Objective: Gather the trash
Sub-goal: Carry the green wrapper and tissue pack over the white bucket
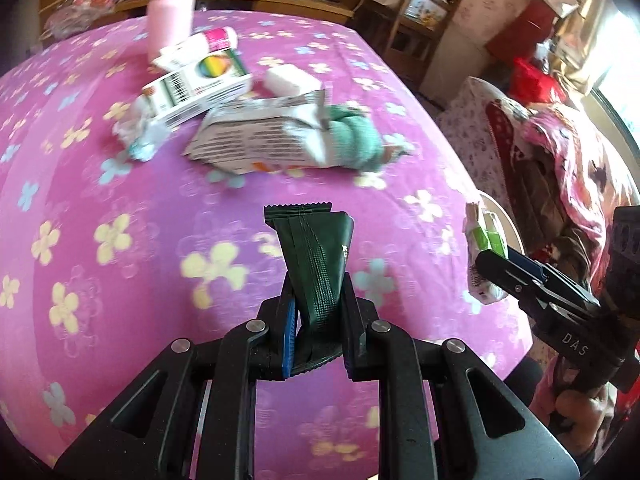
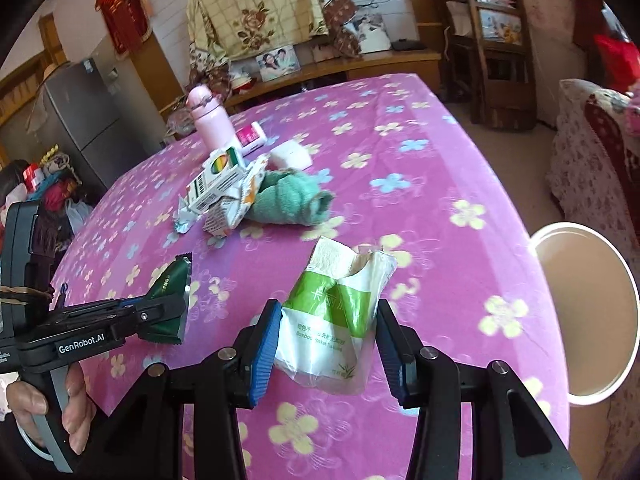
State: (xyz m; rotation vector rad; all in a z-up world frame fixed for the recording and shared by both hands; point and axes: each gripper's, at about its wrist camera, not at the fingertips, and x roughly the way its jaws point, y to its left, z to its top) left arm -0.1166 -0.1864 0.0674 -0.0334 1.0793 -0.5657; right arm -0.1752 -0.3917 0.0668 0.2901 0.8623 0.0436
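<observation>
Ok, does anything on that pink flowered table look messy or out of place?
Yes: a torn white wrapper, a printed carton and a rolled green cloth lie heaped together mid-table, the carton tilted on the wrapper.

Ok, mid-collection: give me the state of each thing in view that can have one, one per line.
left gripper: shut on dark green wrapper
right gripper: shut on tissue pack, torn open on top
white bin: open, beside the table
pink bottle: upright, capped
green towel: rolled, lying on the cloth
striped carton: flattened, on a crumpled wrapper
</observation>
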